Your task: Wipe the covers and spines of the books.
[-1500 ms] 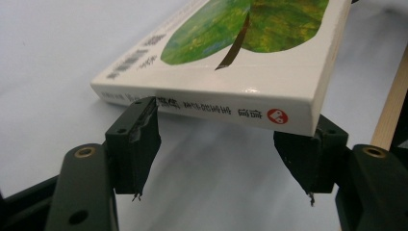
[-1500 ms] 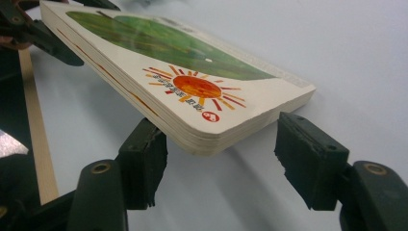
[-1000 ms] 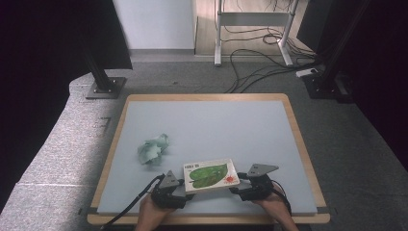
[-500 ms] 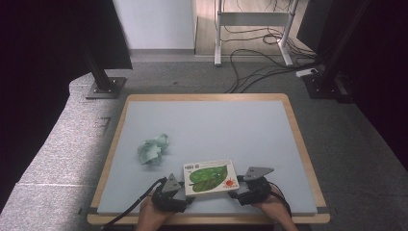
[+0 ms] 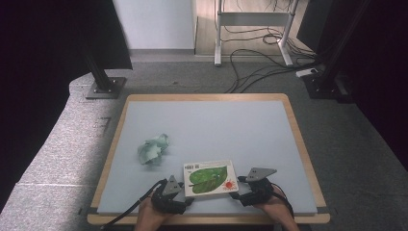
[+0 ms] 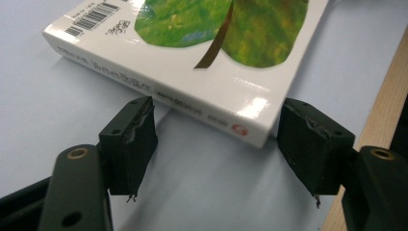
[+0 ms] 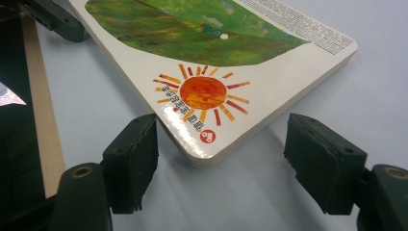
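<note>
The counter [image 5: 207,120] has a pale blue top and a wooden edge. Grey carpet [image 5: 57,159] covers the floor around it. Past the far end stand a white wall [image 5: 154,24], a white metal desk frame [image 5: 252,29] and black cables [image 5: 260,72].

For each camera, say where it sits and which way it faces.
High view: fixed above the person's side, looking forward and down on the table; both hands show, with the left gripper and right gripper.
Left gripper view: rides the left gripper, looking along its open jaws at the book, at its spine corner.
Right gripper view: rides the right gripper, looking along its open jaws at the book's sun corner.
Shared: all three show the book lying flat on the table.
</note>
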The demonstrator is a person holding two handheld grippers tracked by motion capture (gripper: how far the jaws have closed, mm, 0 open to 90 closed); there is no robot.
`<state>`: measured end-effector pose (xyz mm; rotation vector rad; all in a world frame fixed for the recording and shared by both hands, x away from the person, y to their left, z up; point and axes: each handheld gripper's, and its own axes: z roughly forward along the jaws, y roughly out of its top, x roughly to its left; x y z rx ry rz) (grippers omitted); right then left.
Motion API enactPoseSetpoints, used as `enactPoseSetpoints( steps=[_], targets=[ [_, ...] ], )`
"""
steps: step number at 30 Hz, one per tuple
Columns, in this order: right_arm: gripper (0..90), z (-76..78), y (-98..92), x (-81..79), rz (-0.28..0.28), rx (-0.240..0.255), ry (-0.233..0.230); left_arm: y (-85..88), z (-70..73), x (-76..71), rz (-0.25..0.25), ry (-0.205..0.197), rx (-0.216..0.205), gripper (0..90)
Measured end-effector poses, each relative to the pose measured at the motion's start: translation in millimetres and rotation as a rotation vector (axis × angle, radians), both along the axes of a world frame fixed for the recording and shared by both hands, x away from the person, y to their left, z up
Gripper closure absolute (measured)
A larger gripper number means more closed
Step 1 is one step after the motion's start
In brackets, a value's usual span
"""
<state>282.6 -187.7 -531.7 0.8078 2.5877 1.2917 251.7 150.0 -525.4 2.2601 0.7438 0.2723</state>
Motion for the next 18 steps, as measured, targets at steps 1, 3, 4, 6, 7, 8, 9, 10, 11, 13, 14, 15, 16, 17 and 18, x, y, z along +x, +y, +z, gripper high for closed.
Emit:
enactPoseSetpoints(
  steps=[1, 3, 4, 6, 7, 8, 9, 10, 11, 13, 14, 15, 16, 17, 18],
  targets=[
    [29.5, 0.1, 0.7, -0.7, -0.003, -0.007, -0.005, 0.3, 0.3, 0.0, -0.001, 0.003, -0.001, 30.4],
    [30.5, -0.5, 2.7, -0.9, -0.009, -0.029, -0.01, 1.3, 1.0, -0.9, -0.002, 0.003, 0.009, 30.5],
    [30.6, -0.3, 3.6, -1.3, -0.013, -0.037, -0.017, 1.6, 1.0, -1.6, 0.0, -0.001, 0.013, 30.6],
    [30.7, -0.5, 3.9, -1.4, -0.014, -0.039, -0.02, 2.3, 1.0, -1.5, 0.0, -0.002, 0.011, 32.0],
    [30.8, -0.5, 3.9, -1.5, -0.014, -0.039, -0.02, 2.6, 1.1, -1.1, -0.001, 0.0, 0.01, 32.5],
    [31.1, -0.4, 4.1, -1.7, -0.016, -0.041, -0.022, 2.6, 1.1, -0.9, -0.001, -0.001, 0.01, 32.7],
    [31.4, -0.4, 4.2, -1.7, -0.016, -0.042, -0.023, 2.6, 1.1, -0.6, -0.003, -0.002, 0.01, 33.1],
    [31.6, -0.4, 4.3, -1.6, -0.018, -0.044, -0.024, 2.7, 1.2, 0.1, -0.004, 0.001, 0.01, 33.6],
    [31.6, -0.4, 4.5, -1.3, -0.023, -0.044, -0.023, 3.0, 1.5, 1.0, -0.005, 0.003, 0.009, 34.2],
    [32.5, -0.4, 4.7, 0.5, -0.034, -0.042, -0.021, 3.9, 2.3, 3.6, 0.002, 0.02, -0.001, 36.3],
    [32.8, -0.3, 5.0, 1.2, -0.038, -0.042, -0.02, 4.5, 2.6, 5.6, 0.002, 0.028, -0.006, 37.2],
    [32.9, -0.4, 5.1, 2.6, -0.039, -0.042, -0.021, 5.0, 2.9, 7.4, 0.004, 0.034, -0.011, 38.2],
    [33.2, -0.4, 5.7, 3.8, -0.045, -0.041, -0.019, 5.3, 3.1, 9.2, 0.006, 0.037, -0.013, 39.1],
    [33.5, -0.5, 6.0, 5.5, -0.048, -0.041, -0.022, 5.4, 3.1, 11.0, 0.009, 0.038, -0.014, 39.5],
    [33.9, -0.5, 6.3, 7.1, -0.052, -0.041, -0.022, 5.4, 3.0, 12.7, 0.011, 0.037, -0.015, 39.6]
  ],
)
